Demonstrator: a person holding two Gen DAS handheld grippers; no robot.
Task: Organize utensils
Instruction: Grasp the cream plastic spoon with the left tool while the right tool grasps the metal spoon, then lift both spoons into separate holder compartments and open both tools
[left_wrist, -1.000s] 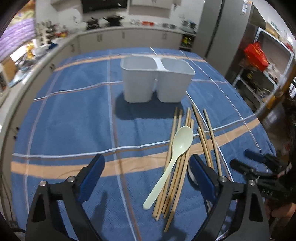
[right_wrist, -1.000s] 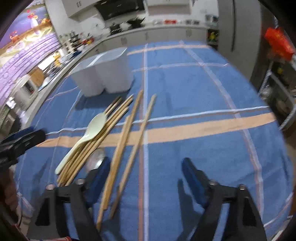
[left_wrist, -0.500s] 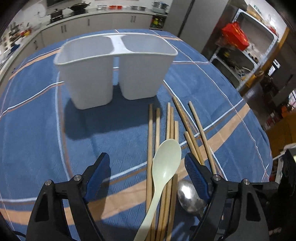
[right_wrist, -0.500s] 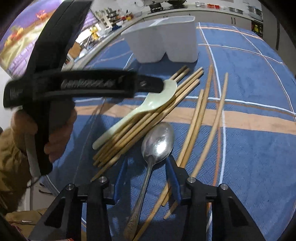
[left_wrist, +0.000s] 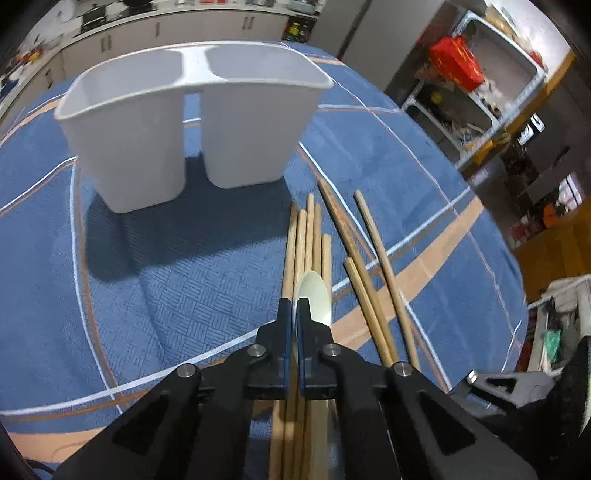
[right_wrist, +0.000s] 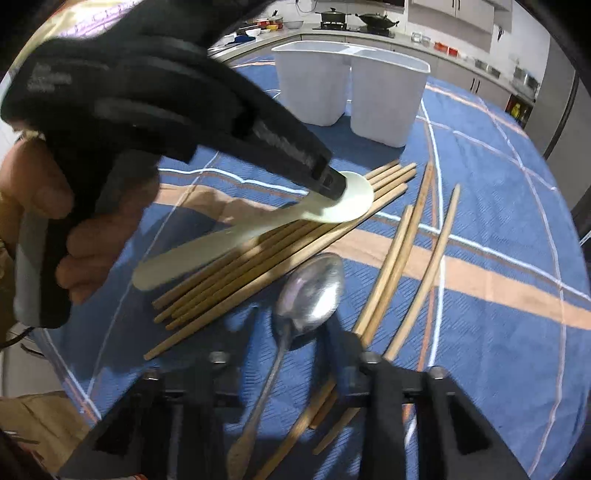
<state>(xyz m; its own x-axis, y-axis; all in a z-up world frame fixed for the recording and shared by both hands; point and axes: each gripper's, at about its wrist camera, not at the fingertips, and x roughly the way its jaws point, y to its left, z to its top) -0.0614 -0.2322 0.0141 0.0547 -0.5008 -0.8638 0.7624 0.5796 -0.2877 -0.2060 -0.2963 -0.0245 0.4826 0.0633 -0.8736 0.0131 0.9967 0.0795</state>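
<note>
A pale green plastic spoon (left_wrist: 313, 295) lies on a bundle of wooden chopsticks (left_wrist: 308, 236) on the blue tablecloth. My left gripper (left_wrist: 294, 314) is shut on the rim of the spoon's bowl; it also shows in the right wrist view (right_wrist: 334, 186) clamping the spoon (right_wrist: 258, 229). A metal spoon (right_wrist: 310, 291) lies between the blurred fingers of my right gripper (right_wrist: 295, 332), whose jaws stand narrowly apart around its neck. A white two-compartment holder (left_wrist: 192, 122) stands beyond the chopsticks, also in the right wrist view (right_wrist: 351, 85).
Loose chopsticks (right_wrist: 413, 258) lie right of the metal spoon. The tablecloth (left_wrist: 147, 280) covers a round table. A kitchen counter (right_wrist: 332, 33) and metal shelves (left_wrist: 480, 85) stand behind. The person's hand (right_wrist: 40, 199) holds the left gripper.
My left gripper moved forward and closed on the green spoon's bowl. My right gripper advanced around the metal spoon and its fingers have come closer together.
</note>
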